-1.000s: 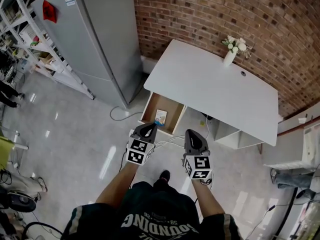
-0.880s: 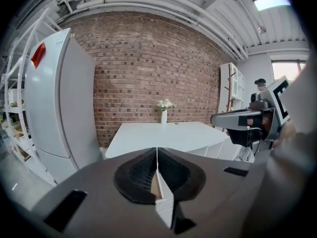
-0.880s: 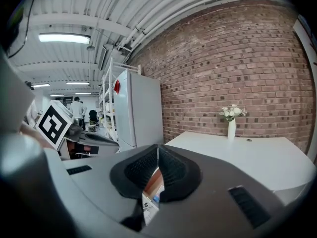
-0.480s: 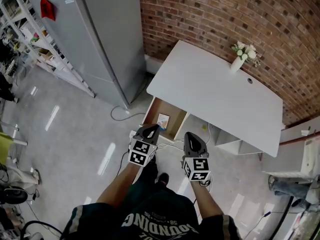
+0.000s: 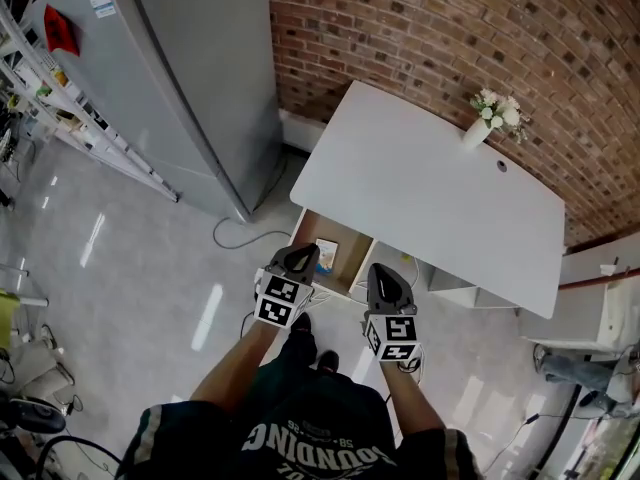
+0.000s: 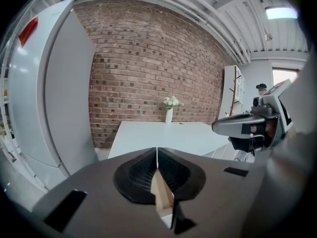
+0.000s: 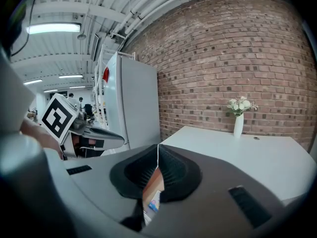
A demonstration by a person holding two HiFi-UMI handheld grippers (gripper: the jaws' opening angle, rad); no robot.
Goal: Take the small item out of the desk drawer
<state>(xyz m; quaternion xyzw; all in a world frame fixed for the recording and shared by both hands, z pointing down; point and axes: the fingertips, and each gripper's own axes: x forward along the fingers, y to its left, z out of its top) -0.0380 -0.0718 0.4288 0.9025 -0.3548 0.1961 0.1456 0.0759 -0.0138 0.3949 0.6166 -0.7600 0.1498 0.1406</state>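
Note:
The wooden drawer (image 5: 313, 237) stands pulled out from under the white desk (image 5: 430, 188). Inside it lies a small white and blue item (image 5: 325, 253), which also shows through the gap under the right gripper's jaws as a small item (image 7: 152, 205). My left gripper (image 5: 303, 253) hovers above the drawer's front edge, shut with nothing in it. My right gripper (image 5: 385, 273) is beside it to the right, over the floor in front of the desk, also shut and empty. In each gripper view the jaws meet in a thin line: left gripper (image 6: 157, 155), right gripper (image 7: 158, 152).
A white vase of flowers (image 5: 483, 123) stands at the desk's far right corner. A tall grey fridge (image 5: 190, 78) is left of the desk, metal shelving (image 5: 60, 118) beyond it. Cables (image 5: 250, 233) run across the floor by the drawer. A brick wall (image 5: 450, 38) backs the desk.
The head view has shifted a little, so the desk and drawer sit slightly lower and nearer. Both grippers keep their pose, shut, in front of the open drawer.

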